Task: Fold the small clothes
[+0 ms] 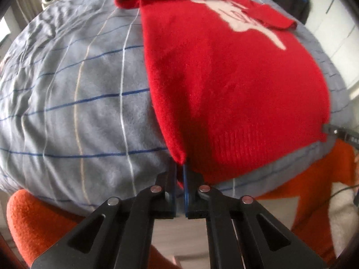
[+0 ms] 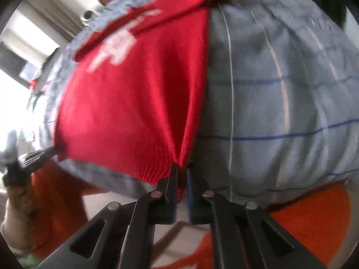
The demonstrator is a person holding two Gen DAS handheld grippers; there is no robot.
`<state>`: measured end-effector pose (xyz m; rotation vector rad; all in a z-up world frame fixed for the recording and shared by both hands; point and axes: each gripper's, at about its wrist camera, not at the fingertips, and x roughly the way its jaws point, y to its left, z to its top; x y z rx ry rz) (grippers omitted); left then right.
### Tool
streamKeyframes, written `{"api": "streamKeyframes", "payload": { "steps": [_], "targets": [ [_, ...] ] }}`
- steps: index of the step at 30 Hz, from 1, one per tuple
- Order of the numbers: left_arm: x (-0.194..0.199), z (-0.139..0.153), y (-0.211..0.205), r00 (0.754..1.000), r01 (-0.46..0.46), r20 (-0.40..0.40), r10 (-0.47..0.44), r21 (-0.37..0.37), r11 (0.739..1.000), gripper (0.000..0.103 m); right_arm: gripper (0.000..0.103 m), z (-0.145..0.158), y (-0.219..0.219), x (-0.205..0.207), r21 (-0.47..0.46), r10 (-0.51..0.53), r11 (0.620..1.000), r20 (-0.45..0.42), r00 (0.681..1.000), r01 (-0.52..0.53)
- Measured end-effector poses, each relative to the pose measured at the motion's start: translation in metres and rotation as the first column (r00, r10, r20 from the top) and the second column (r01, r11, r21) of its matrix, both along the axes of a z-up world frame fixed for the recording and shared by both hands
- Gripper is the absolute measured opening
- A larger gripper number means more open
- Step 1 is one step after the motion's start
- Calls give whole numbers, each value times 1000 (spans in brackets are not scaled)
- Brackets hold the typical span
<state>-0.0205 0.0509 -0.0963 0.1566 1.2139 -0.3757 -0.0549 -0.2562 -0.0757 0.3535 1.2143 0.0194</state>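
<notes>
Red sweater (image 1: 224,78) spread flat on grey plaid bedspread (image 1: 78,89), white motif near far end, sleeves folded across top. Left gripper (image 1: 180,170) at near hem corner: jaws nearly closed, pinching that corner of knit fabric. Right gripper (image 2: 182,170) at opposite hem corner, jaws likewise drawn together on a pinch of ribbed hem (image 2: 148,174). Sweater body stretching away ahead of both pairs of jaws. Orange blanket (image 1: 33,219) below bedspread's near edge.
</notes>
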Motion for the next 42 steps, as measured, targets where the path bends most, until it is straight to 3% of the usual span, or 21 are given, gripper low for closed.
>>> {"api": "streamKeyframes", "payload": {
  "steps": [5,13,30,31,32,33,34,35,38,40,42],
  "targets": [
    [-6,0,3,999,-34,6,34,-7,999,3,6,-5,8,0,-56,-5,998,29,1000,6],
    [-25,3,-9,999,-32,35,32,10,999,3,6,-14,5,0,-46,-40,998,53,998,43],
    [-10,-9,-18,998,-31,54,29,25,999,8,8,-13,-6,-13,-2,-75,997,74,994,75],
    [-12,-6,-17,998,-29,54,27,32,999,14,10,-12,-8,-15,7,-76,997,74,994,76],
    [-14,-4,-17,998,-29,54,27,35,999,27,11,-11,-9,-16,10,-77,997,73,994,77],
    [-18,-1,-15,998,-31,52,29,35,999,35,16,-10,-9,-17,11,-77,997,71,994,77],
    [-21,3,-12,998,-34,49,32,34,999,50,19,-9,-10,-19,12,-75,997,66,995,75],
    [-24,8,-9,998,-35,47,34,32,999,57,26,-7,-11,-22,12,-70,997,58,996,70],
    [-33,24,1,999,-21,50,19,26,999,57,47,-2,-8,-31,-12,-39,999,16,999,39],
    [-34,44,13,995,-27,101,24,24,999,58,48,7,-12,-40,-80,-12,997,-14,1000,11],
    [-24,63,27,982,-73,174,68,19,997,67,48,21,-23,-43,-169,-18,986,-11,1000,16]
  ]
}}
